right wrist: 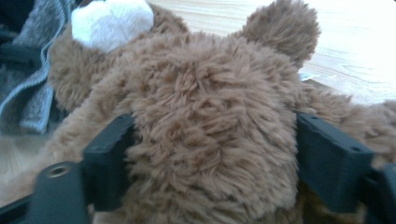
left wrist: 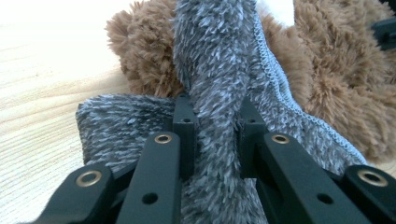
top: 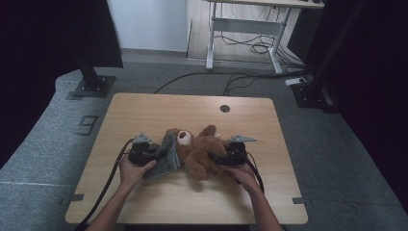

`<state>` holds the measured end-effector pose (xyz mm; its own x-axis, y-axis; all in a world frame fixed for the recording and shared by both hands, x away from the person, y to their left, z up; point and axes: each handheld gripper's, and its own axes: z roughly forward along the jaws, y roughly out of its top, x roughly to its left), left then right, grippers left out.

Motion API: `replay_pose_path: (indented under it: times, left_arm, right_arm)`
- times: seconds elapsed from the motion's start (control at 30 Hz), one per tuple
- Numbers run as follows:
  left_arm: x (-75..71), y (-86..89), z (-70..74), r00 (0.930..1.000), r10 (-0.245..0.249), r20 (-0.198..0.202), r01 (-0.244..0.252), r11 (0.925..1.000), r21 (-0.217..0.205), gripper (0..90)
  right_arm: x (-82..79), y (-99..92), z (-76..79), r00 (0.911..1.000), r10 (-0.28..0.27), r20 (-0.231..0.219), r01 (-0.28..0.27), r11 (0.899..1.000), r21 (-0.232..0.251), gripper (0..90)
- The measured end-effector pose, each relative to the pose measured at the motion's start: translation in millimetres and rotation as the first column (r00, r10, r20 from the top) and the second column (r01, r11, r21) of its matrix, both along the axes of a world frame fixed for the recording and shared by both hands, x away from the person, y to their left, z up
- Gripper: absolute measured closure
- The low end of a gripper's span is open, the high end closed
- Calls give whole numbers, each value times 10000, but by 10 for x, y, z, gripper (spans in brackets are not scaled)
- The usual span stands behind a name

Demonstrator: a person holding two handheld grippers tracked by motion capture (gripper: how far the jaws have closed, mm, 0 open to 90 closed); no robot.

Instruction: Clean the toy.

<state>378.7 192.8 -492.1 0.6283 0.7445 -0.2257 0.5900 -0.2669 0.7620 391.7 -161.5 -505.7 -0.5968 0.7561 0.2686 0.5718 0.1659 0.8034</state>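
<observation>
Dressing a brown teddy bear (top: 199, 151) in a grey fuzzy cloth (top: 166, 156) looks to be the work in hand at a light wooden table (top: 144, 110), where a person's two hands work a claw apiece. The left gripper (top: 155, 153) is pressed tight on a gathered fold of the cloth, which rises between its black jaws in the left gripper view and runs up against the bear's head. The right gripper (top: 214, 158) stands wide, its jaws set either side of the bear's plush body; in the right gripper view the fur bulges between the pads (right wrist: 109, 158), though whether they truly press on it cannot be told from the pictures. The bear lies on its back near the middle of the table, white muzzle (top: 183, 137) up, with the cloth touching its left flank as seen from above. Judging by this, the step is steadying the toy while the cloth is drawn over or around it; the next move probably calls for a firm hold on the body and a slow pull of the cloth across, lest the bear slide
</observation>
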Motion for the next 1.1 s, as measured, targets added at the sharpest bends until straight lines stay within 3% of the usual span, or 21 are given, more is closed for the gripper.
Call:
replay_pose_path:
  times: [0.13, 0.23, 0.4, 0.57, 0.6, 0.7, 0.83, 0.87, 1.0, 1.1]
  left_arm:
    - [-21, 13, 14, 10000, -11, 18, 11, 10000, 0, 749]
    - [-23, 37, 24, 10000, -21, -11, 20, 10000, -90, 746]
    - [-41, 70, 74, 9999, -106, -67, 103, 9994, -344, 743]
    - [-126, 92, 279, 9989, -348, 308, 375, 9948, -950, 742]
    - [-140, 76, 337, 9981, -446, 424, 487, 9937, -1011, 741]
    - [-164, -72, 510, 9941, -744, 783, 828, 9906, -1091, 742]
    - [-123, -472, 643, 9854, -1382, 990, 1469, 9853, -877, 741]
    - [-88, -621, 632, 9827, -1628, 883, 1688, 9835, -652, 739]
    - [36, -962, 442, 9823, -1864, 167, 1865, 9825, -9, 740]
    - [34, -996, 364, 9845, -1732, 282, 1725, 9847, 258, 745]
  right_arm:
    - [-55, -4, -20, 9982, 369, 467, -364, 9993, -113, 420]
    - [-79, -27, -55, 9924, 807, 925, -816, 9966, 58, 525]
    - [-112, -56, -80, 9850, 1149, 1289, -1176, 9930, 141, 562]
    - [-185, -75, -83, 9651, 1937, 1762, -1967, 9805, -3, 583]
    - [-217, -75, -83, 9552, 2269, 1902, -2297, 9732, -76, 584]
    - [-253, -63, -83, 9474, 2480, 2022, -2499, 9681, -165, 584]
    - [-347, -12, -95, 9325, 2754, 2338, -2744, 9609, -374, 582]
    - [-398, 18, -102, 9257, 2826, 2515, -2787, 9590, -519, 579]
    - [-446, 19, -111, 9229, 2798, 2647, -2709, 9600, -702, 575]
    - [-448, 11, -121, 9220, 2820, 2654, -2713, 9594, -769, 574]
